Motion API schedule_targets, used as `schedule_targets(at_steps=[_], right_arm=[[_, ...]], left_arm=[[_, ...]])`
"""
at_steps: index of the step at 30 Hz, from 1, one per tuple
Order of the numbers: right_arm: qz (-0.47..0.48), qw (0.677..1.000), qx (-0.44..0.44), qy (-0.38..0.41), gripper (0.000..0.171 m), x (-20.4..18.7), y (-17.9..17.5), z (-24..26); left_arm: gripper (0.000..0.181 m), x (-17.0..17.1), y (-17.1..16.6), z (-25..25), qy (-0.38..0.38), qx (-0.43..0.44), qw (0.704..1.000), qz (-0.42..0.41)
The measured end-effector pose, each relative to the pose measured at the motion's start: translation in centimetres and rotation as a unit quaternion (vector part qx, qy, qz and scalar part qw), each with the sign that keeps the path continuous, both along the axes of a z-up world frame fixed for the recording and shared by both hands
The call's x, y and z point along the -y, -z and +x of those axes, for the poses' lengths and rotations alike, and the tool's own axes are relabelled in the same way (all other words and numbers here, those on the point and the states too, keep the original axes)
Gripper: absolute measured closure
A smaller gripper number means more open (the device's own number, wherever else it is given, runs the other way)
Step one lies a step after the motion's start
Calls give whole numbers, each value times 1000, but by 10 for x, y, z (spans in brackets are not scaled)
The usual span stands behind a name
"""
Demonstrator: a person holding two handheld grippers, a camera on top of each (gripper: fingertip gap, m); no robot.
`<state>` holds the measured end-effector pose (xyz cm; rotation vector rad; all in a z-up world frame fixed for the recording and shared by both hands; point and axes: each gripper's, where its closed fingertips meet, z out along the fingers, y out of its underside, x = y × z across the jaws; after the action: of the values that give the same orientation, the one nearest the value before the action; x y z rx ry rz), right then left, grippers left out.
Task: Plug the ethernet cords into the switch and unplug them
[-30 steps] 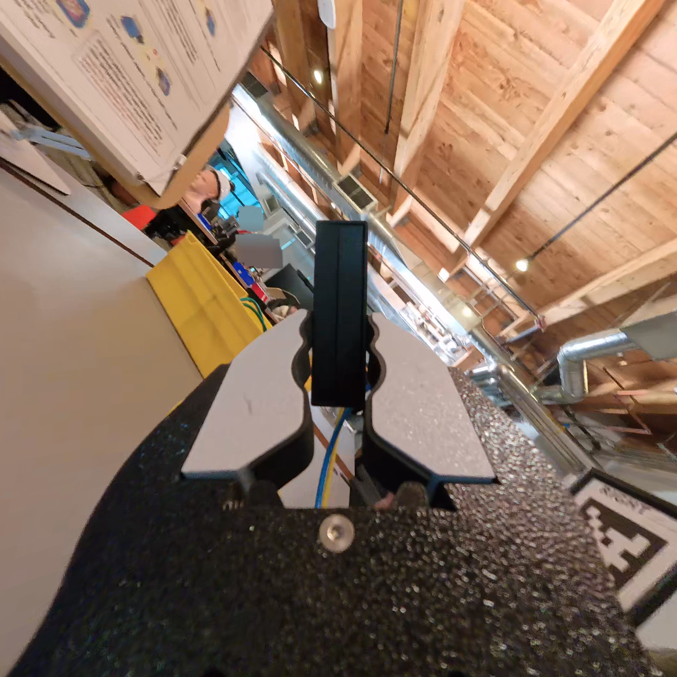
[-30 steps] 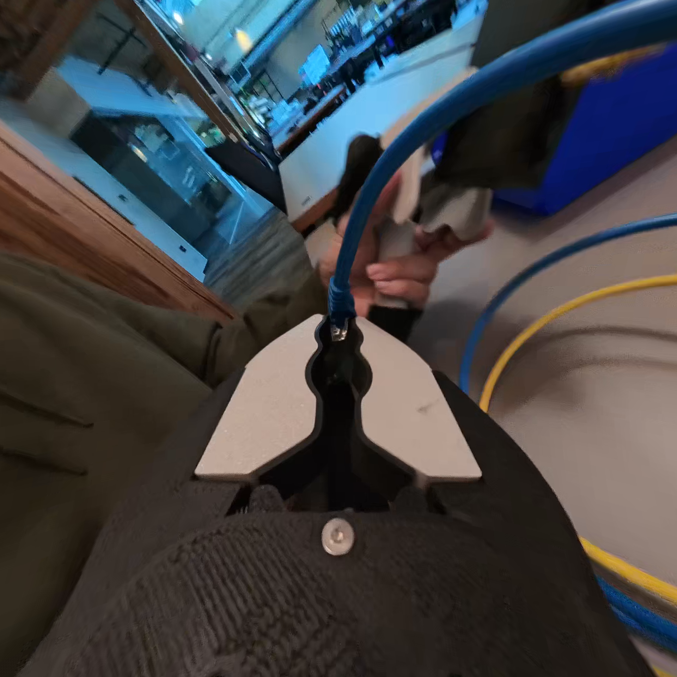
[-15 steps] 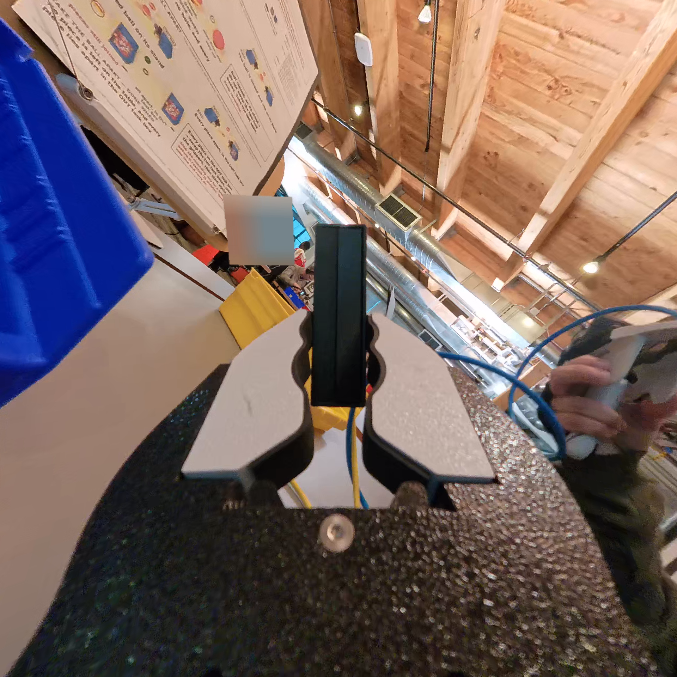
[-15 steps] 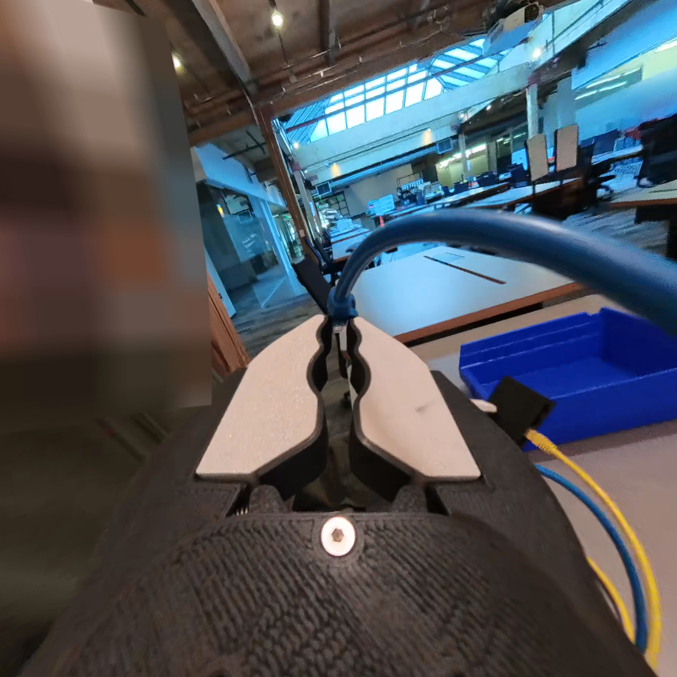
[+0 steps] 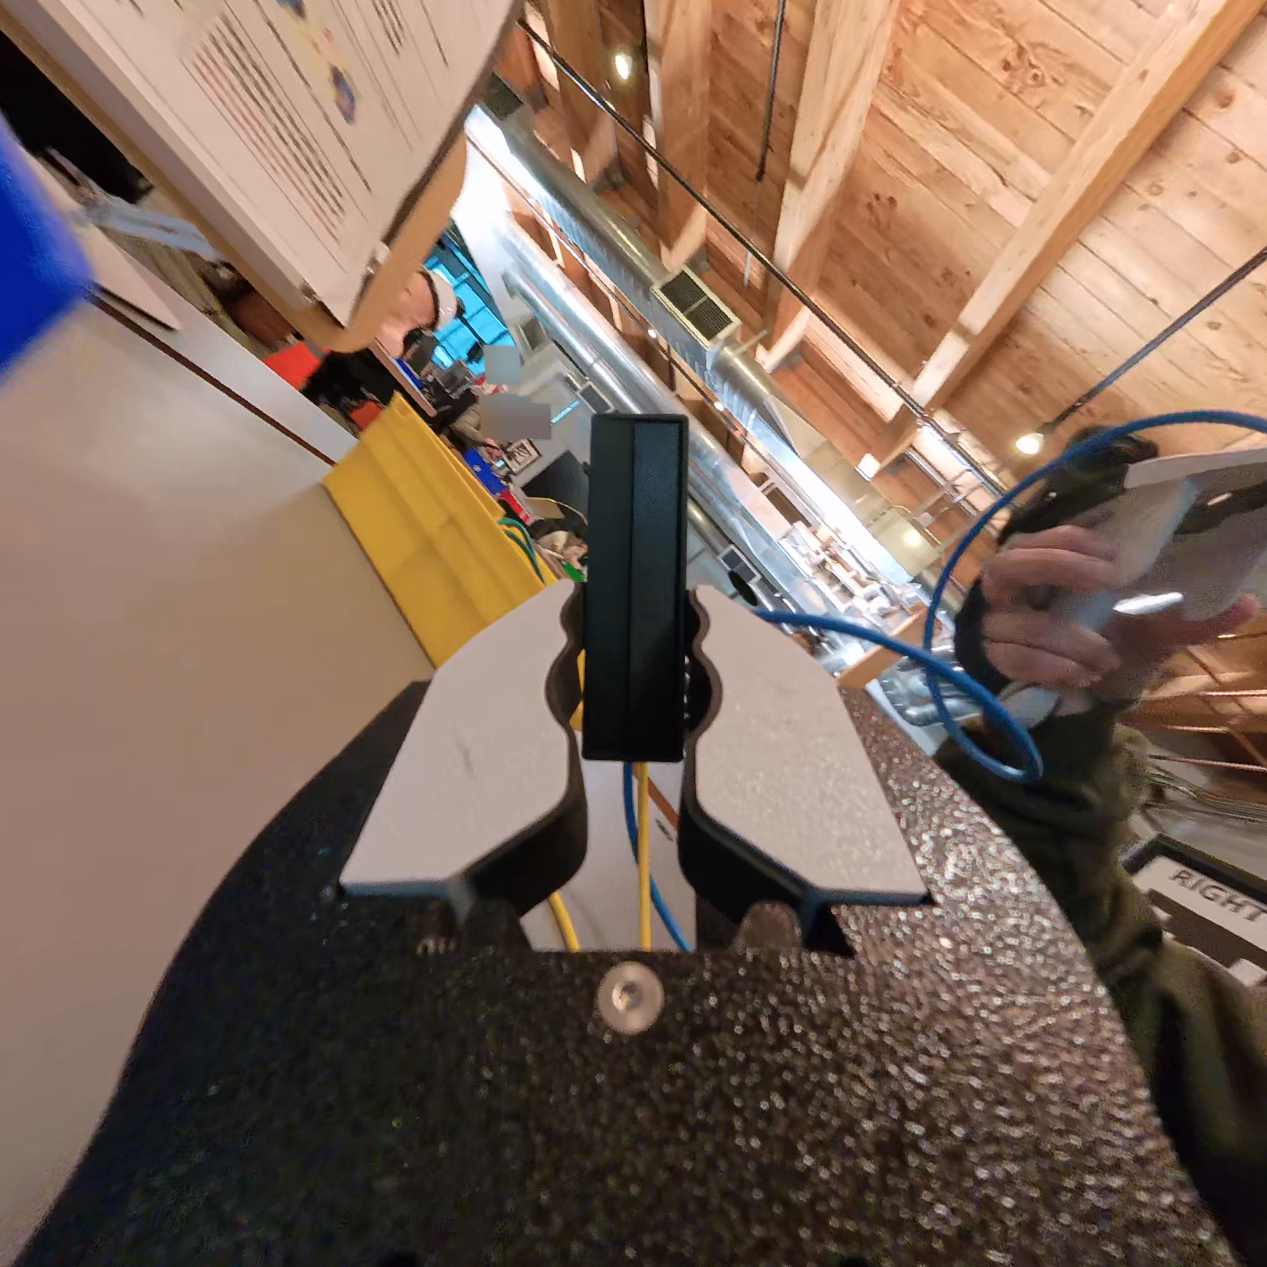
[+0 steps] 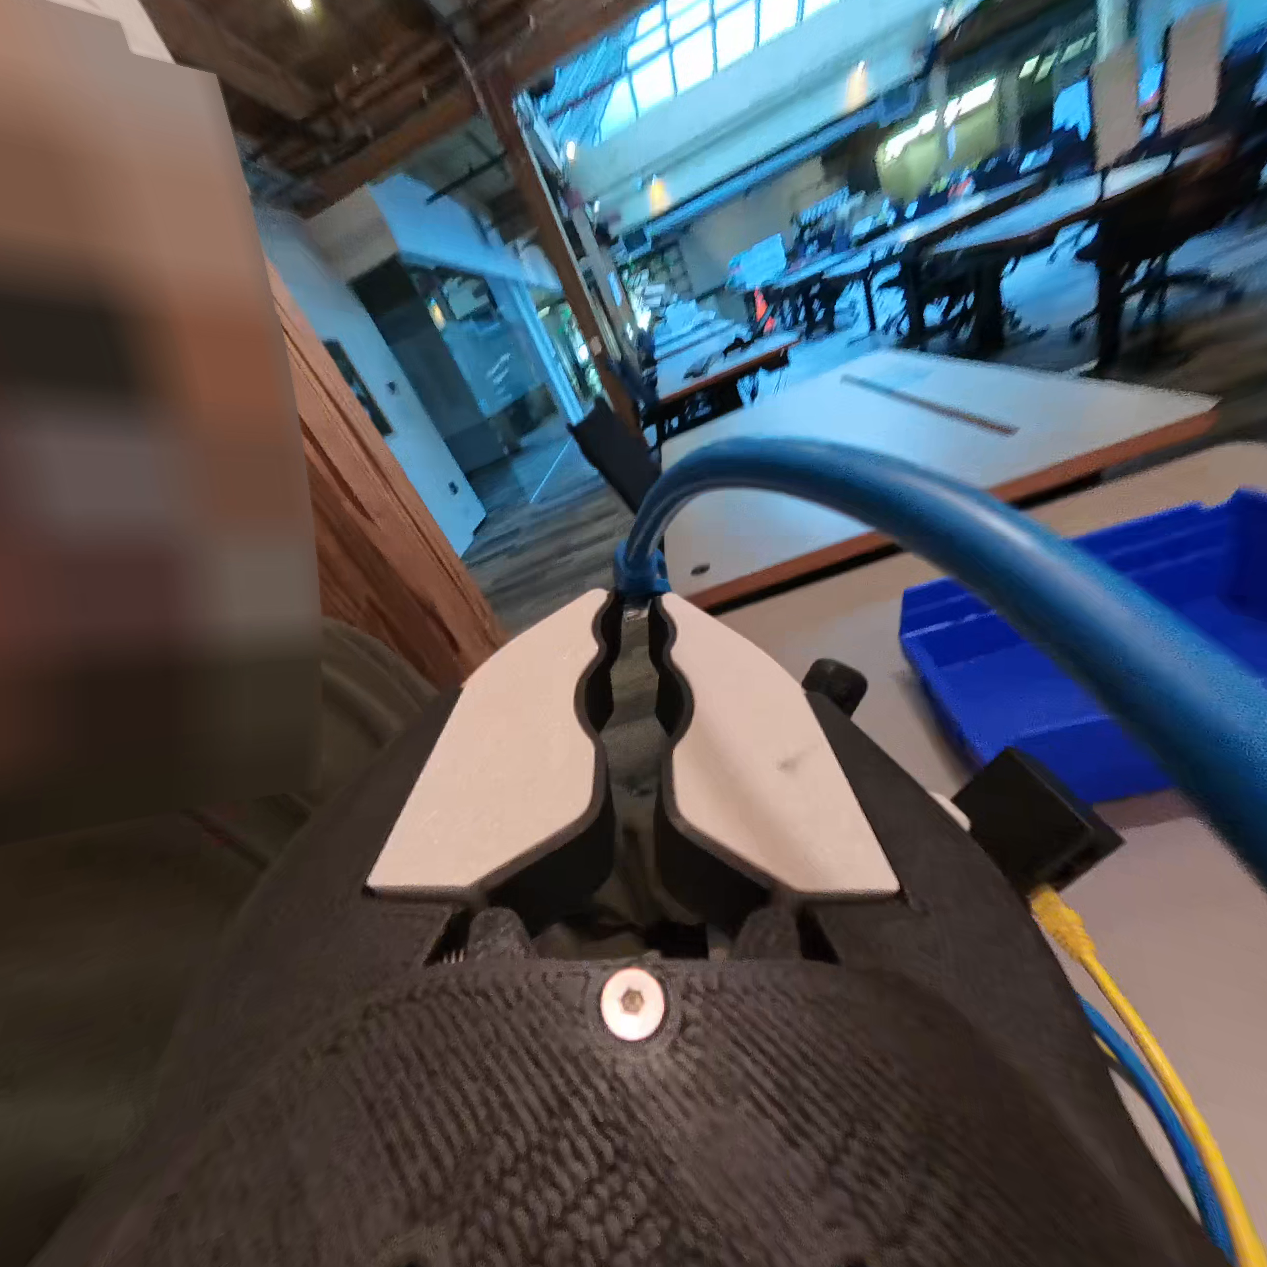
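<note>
Black switch point(image 5: 634, 589) clamped in left gripper point(image 5: 632, 617) — right gripper point(image 6: 632, 607) pinches blue cord point(image 6: 891, 493) (plug end).

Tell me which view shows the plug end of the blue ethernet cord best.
The right wrist view: the blue cord's plug sits pinched at the tips of the right gripper, close and centred. The left wrist view shows only the cord's loop beside the hand holding that gripper; the plug itself is not visible there.
</note>
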<state>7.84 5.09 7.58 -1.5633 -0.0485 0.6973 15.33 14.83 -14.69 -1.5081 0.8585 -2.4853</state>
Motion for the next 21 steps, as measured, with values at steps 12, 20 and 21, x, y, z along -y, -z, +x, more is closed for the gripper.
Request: schedule_targets(at_steps=[12, 20, 21], right_arm=[[-2, 998, -27, -59, 162, -57, 41, -18], [82, 980, -45, -176, 163, -84, 16, -45], [97, 975, -46, -197, 163, -83, 15, -48]], left_arm=[[155, 5, -16, -4, 18, 18, 993, -111], [155, 14, -23, -8, 27, 45, 976, -213], [155, 11, -22, -8, 33, 48, 966, -253]])
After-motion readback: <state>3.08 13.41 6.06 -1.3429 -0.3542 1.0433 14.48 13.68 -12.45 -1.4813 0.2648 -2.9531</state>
